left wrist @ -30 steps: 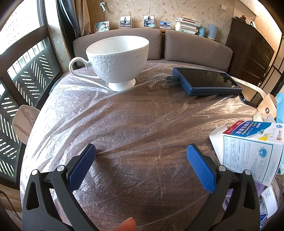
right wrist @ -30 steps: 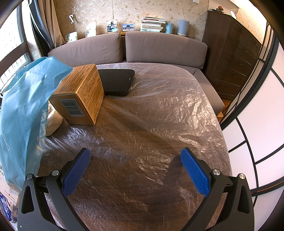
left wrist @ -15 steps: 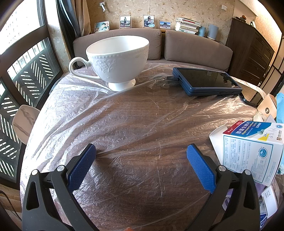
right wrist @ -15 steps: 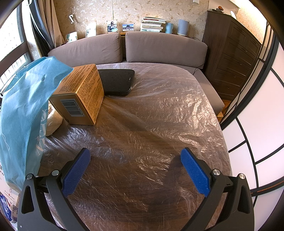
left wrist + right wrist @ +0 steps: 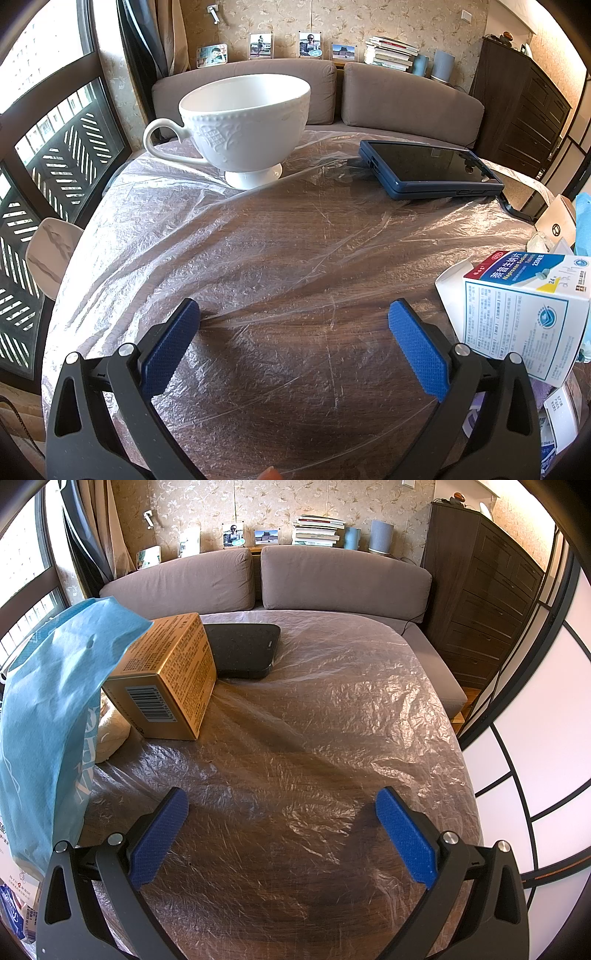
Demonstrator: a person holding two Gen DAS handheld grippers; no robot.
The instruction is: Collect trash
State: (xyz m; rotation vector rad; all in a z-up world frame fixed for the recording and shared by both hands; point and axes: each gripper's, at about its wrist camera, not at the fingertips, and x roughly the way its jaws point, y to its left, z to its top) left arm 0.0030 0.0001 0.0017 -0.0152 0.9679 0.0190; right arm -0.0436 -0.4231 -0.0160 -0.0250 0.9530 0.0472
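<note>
My left gripper (image 5: 295, 314) is open and empty above the plastic-covered table (image 5: 295, 236). A white and blue medicine box (image 5: 524, 314) stands just right of its right finger, with more packaging behind and under it. My right gripper (image 5: 282, 799) is open and empty over the table. To its left are a gold cardboard box (image 5: 166, 686), a blue paper bag (image 5: 55, 709) and a crumpled white wad (image 5: 110, 731). More small packets (image 5: 18, 912) lie at the lower left edge.
A white footed cup (image 5: 243, 122) stands at the far left of the table. A dark blue tablet (image 5: 428, 170) lies at the far middle; it also shows in the right wrist view (image 5: 247, 650). A grey sofa (image 5: 314, 579) runs behind the table.
Neither gripper has moved. A fingertip at the bottom edge of the left wrist view dropped out of sight, then shows again slightly.
</note>
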